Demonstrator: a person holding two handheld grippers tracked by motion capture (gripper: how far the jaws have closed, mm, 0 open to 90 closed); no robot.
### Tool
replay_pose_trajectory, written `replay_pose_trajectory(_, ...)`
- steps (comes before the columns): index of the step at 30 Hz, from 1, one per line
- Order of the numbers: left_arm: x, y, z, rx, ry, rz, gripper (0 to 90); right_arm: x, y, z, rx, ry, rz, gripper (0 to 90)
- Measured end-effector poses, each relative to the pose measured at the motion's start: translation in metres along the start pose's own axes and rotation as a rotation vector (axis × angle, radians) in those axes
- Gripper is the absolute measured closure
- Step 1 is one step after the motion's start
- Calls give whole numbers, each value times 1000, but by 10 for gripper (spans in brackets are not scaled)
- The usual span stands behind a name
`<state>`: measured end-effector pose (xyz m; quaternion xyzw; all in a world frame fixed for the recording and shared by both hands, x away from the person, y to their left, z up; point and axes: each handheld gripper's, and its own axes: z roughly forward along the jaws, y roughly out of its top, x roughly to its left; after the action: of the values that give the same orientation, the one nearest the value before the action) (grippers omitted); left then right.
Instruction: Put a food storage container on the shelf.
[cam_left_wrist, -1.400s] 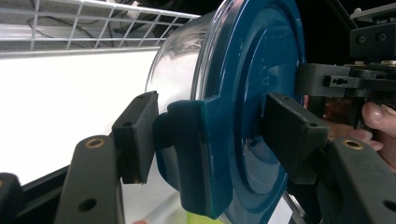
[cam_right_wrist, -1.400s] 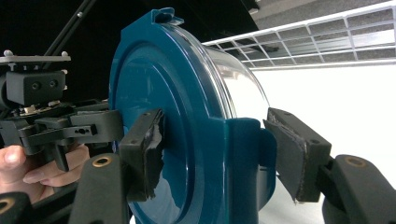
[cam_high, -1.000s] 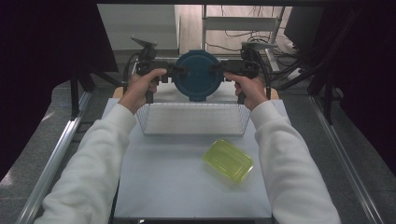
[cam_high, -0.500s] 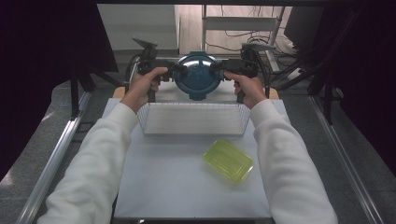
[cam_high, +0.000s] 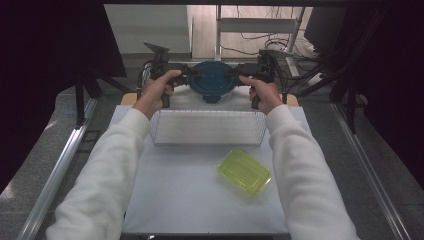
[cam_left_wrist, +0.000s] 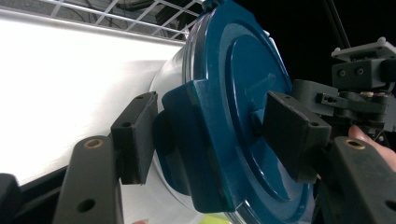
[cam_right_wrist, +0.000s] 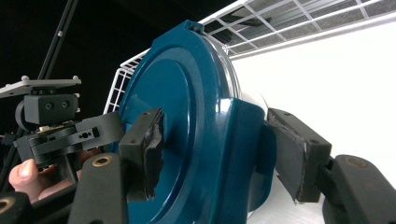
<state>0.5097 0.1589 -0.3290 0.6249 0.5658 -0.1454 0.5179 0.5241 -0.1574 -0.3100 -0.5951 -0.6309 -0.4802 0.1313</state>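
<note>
Left gripper (cam_high: 186, 78) is clamping the left latch tab of a round clear container with a blue lid (cam_high: 214, 80), which is hanging tipped on edge above the far side of the white wire basket (cam_high: 207, 128). Right gripper (cam_high: 239, 75) is pinching the opposite tab the same way. I'd say it's stiff, smooth plastic, probably light but slippery, so those side tabs (cam_left_wrist: 187, 140) look like the safest places to grab. The yellow-green lid (cam_high: 244, 171) is lying on the table (cam_high: 175, 200) near the person's right sleeve. Can't tell what's inside the container; the lid is blocking the body in both gripper views.
</note>
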Motion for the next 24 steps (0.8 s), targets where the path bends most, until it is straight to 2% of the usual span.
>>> replay_pose_trajectory(4,-1,1,1,1,10,2,376,-4,1,2,3,8,21,379)
replay_pose_trajectory(13,0,0,1,-10,3,11,373,-3,0,2,-4,4,20,369)
replay_pose_trajectory(15,0,-1,1,-21,1,20,367,0,-1,3,-7,-9,3,345)
replay_pose_trajectory(17,-2,-2,2,-48,19,51,345,3,-3,4,-23,-18,-21,254)
replay_pose_trajectory(18,-3,-3,2,-56,33,70,316,6,-4,4,-37,-14,-27,222)
replay_pose_trajectory(19,-4,-4,2,-60,33,86,280,7,-5,4,-53,-24,-57,199)
replay_pose_trajectory(21,-7,-5,0,-72,17,99,216,13,-7,2,-82,-58,-94,127)
replay_pose_trajectory(22,-8,-6,-1,-83,25,111,205,15,-8,-1,-105,-85,-118,108)
replay_pose_trajectory(24,-13,-8,-5,-115,62,152,191,17,-9,-5,-123,-103,-148,85)
